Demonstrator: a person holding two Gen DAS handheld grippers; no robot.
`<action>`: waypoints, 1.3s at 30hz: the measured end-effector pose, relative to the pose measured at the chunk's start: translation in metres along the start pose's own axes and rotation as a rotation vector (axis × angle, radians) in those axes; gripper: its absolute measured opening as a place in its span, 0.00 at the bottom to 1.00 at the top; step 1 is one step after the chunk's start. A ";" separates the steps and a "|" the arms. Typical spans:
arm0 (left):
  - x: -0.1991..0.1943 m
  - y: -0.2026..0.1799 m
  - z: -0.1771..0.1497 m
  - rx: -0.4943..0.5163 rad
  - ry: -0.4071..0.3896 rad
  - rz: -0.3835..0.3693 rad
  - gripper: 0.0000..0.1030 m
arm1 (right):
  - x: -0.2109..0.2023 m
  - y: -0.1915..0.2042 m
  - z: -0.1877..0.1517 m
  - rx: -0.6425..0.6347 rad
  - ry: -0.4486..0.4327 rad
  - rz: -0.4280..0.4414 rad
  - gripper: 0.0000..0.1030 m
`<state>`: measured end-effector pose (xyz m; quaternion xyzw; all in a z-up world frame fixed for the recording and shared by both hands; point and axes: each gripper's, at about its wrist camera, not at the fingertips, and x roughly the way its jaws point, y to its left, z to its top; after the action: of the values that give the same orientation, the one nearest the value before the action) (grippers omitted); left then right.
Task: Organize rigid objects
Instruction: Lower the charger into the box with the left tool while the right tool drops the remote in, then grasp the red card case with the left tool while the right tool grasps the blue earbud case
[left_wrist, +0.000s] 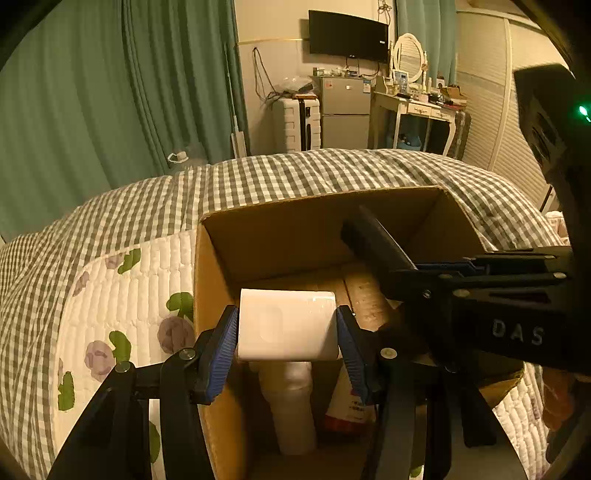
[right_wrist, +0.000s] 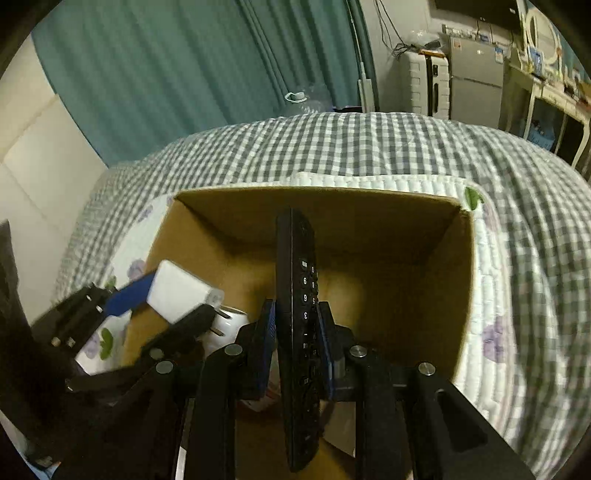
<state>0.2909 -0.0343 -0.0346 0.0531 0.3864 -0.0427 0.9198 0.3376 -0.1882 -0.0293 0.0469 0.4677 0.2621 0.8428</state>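
Over the open cardboard box on the quilted bed, our left gripper has its blue pads clamped on a white charger plug, while our right gripper pinches a black remote control on edge; inside the box we see a white bottle and a red-labelled bottle

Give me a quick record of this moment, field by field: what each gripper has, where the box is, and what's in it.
left gripper: shut on white charger, over the box
right gripper: shut on black remote, held on edge over the box
cardboard box: open, on the bed
box contents: white bottle, red-labelled bottle, brown cylinder
bedding: checked quilt, floral quilted cover
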 end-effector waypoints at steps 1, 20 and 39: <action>-0.004 -0.001 0.000 -0.002 -0.010 -0.001 0.53 | -0.001 -0.001 0.001 0.002 -0.005 0.003 0.22; -0.206 -0.003 -0.021 -0.067 -0.090 0.009 0.82 | -0.217 0.039 -0.038 -0.008 -0.083 -0.166 0.62; -0.148 -0.021 -0.112 -0.168 0.025 0.037 0.99 | -0.159 0.028 -0.151 -0.209 -0.042 -0.325 0.83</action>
<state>0.1056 -0.0349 -0.0083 -0.0166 0.3990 0.0077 0.9167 0.1358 -0.2671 0.0169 -0.1114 0.4218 0.1687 0.8839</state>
